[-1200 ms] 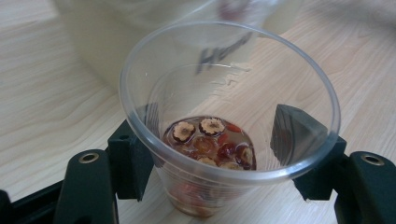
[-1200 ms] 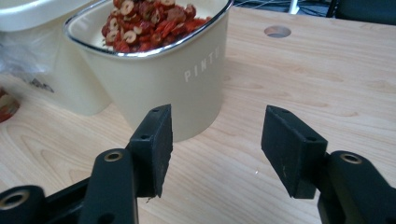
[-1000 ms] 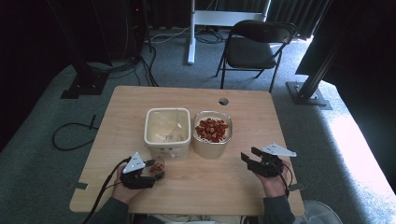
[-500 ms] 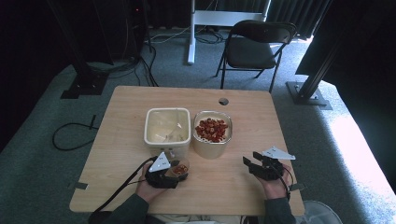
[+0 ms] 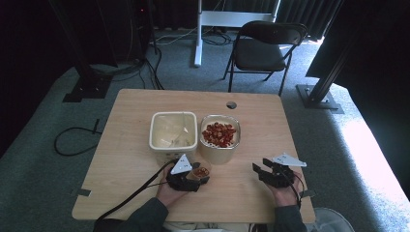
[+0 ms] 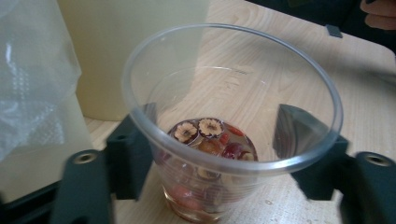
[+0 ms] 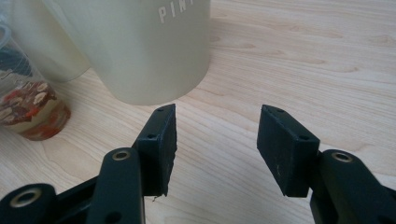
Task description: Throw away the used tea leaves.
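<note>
**Left gripper on the little cup, right one just parked**

So the left gripper point(image 5: 199, 178) sits near the front edge of the table point(image 5: 130, 125), a bit left of the middle. In the left gripper view the clear plastic cup point(image 6: 219, 140) stands between its 2 black jaws, upright on the wood, with a small pile of red and brown dried fruit pieces in the bottom. The jaws have just been opening: the left one looks like it's at the cup wall, the right one seems a touch off it, so I'd call it loosened rather than clamped.

Just behind the cup are 2 cream tubs, side by side around the middle of the table. The left tub point(image 5: 173, 133) has a crumpled clear plastic bag point(image 6: 32, 70) in it, and the right tub point(image 5: 220, 140) is full of the same red fruit.

The right gripper point(image 5: 263, 170) rests near the front right corner, well apart from the cup. Its jaws stand apart with nothing between them, bare wood under them, pointing toward the right tub.
</note>
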The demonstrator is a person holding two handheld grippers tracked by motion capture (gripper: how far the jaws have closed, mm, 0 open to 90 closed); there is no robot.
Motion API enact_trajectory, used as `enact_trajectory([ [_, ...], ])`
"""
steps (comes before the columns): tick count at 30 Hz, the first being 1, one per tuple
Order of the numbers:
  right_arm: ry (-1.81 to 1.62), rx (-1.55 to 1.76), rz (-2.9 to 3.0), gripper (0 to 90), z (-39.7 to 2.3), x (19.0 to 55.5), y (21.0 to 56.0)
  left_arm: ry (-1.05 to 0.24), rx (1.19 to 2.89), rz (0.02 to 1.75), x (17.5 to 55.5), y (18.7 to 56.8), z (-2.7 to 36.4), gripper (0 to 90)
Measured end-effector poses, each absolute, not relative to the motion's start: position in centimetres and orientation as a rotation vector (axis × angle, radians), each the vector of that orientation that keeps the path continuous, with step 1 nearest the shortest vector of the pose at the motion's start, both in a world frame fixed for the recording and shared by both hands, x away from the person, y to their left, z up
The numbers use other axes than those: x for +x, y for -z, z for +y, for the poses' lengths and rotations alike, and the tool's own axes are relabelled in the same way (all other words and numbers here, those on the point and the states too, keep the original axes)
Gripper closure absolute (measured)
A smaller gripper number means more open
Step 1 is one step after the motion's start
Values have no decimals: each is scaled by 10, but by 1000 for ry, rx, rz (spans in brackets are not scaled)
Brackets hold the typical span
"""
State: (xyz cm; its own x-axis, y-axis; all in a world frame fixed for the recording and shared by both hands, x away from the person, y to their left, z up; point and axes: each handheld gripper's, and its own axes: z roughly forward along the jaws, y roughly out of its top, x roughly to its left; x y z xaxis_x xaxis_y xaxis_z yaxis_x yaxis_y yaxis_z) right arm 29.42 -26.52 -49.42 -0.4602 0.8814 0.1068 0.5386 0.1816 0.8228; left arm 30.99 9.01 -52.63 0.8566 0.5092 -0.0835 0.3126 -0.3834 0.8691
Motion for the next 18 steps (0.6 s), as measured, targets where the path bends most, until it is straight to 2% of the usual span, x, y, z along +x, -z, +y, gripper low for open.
enact_trajectory([
  [6, -1203, 1334, 2105, 474, -261, 293, 497, -255, 2007, 578, 303, 517, 97, 199],
  [14, -1299, 1244, 2193, 440, -242, 285, 509, -312, 2008, 594, 286, 512, 122, 196],
  [18, -1355, 1127, 2276, 367, -217, 283, 514, -361, 2008, 629, 276, 509, 147, 200],
])
